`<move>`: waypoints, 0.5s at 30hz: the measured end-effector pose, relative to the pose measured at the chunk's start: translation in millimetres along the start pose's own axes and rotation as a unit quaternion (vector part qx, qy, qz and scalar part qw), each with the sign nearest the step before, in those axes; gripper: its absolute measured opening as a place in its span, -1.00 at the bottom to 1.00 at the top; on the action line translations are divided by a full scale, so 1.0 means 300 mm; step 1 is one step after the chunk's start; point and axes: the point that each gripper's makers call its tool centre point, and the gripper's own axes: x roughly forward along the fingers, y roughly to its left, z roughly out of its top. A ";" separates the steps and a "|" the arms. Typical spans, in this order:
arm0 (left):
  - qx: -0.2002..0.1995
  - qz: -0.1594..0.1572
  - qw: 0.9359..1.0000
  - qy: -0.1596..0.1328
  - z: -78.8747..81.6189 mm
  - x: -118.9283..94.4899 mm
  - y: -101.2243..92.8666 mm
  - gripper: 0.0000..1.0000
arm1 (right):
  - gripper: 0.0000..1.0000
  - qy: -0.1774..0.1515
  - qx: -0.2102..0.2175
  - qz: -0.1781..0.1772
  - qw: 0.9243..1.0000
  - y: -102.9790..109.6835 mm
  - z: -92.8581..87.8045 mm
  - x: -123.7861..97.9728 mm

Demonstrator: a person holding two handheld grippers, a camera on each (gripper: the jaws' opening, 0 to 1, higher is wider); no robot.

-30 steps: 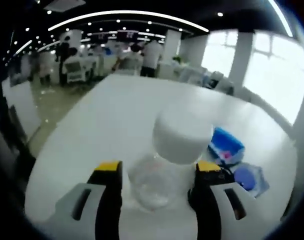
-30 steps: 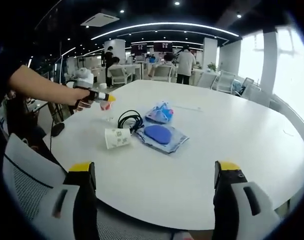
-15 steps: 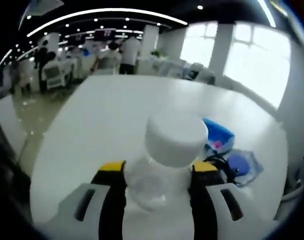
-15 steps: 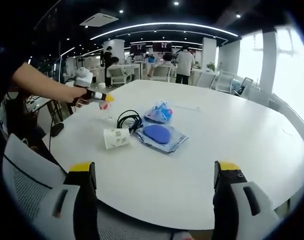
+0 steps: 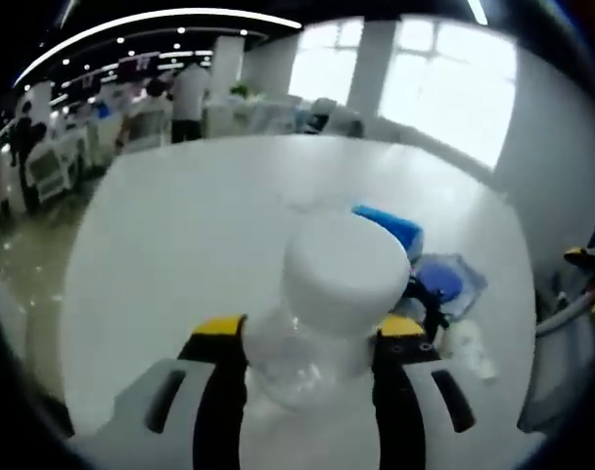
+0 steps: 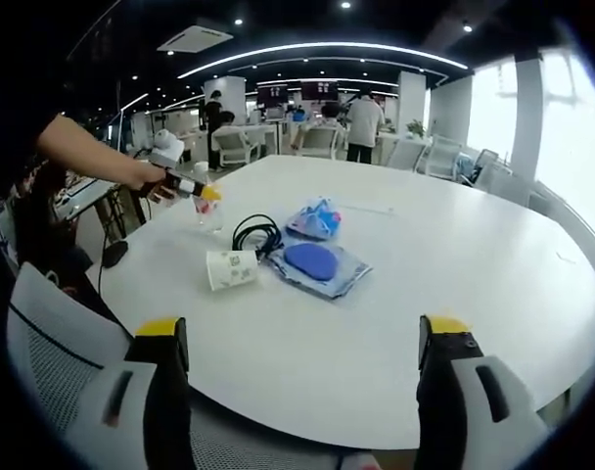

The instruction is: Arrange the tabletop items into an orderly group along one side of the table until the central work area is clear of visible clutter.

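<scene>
**Now carrying the jar toward the cluster**

Currently, the clear jar with a white lid (image 5: 322,313) is sitting between the jaws of the left gripper (image 5: 310,338), whose yellow-tipped jaws are pressing against its transparent sides. In the right gripper view that same jar (image 6: 208,211) is showing near the table's edge at about ten o'clock from the table's middle, with the person's hand (image 6: 146,176) reaching in from nine o'clock and the forearm running out level over the table edge.

Judging by this, the step in hand is bringing the jar across to join the other items. Those are lying together on the white table (image 6: 454,264): a paper cup (image 6: 231,268) on its side, a coiled black cable (image 6: 258,235) just beside it at one o'clock, a blue disc in a clear wrapper (image 6: 315,264) at three o'clock of the cup, and a blue packet (image 6: 315,219) at twelve o'clock of the disc.

Next, the move is probably calling for a bare spot just beside the cable, setting the jar upright without nudging the cup, which looks likely to roll.

Meanwhile the right gripper (image 6: 302,348) is hovering near the table's close edge at six o'clock, jaws spread wide and holding nothing.
</scene>
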 end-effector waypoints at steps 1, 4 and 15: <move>0.004 -0.003 1.000 0.002 0.000 0.001 -0.001 -0.05 | 0.96 0.001 -0.001 -0.001 1.000 -0.001 -0.001 0.000; 0.009 -0.008 1.000 0.007 0.000 0.002 0.000 -0.04 | 0.95 0.004 -0.002 0.000 1.000 0.000 -0.005 0.002; -0.127 0.051 0.990 -0.046 0.027 -0.058 0.046 0.05 | 0.94 0.003 -0.008 -0.003 1.000 -0.001 -0.003 0.004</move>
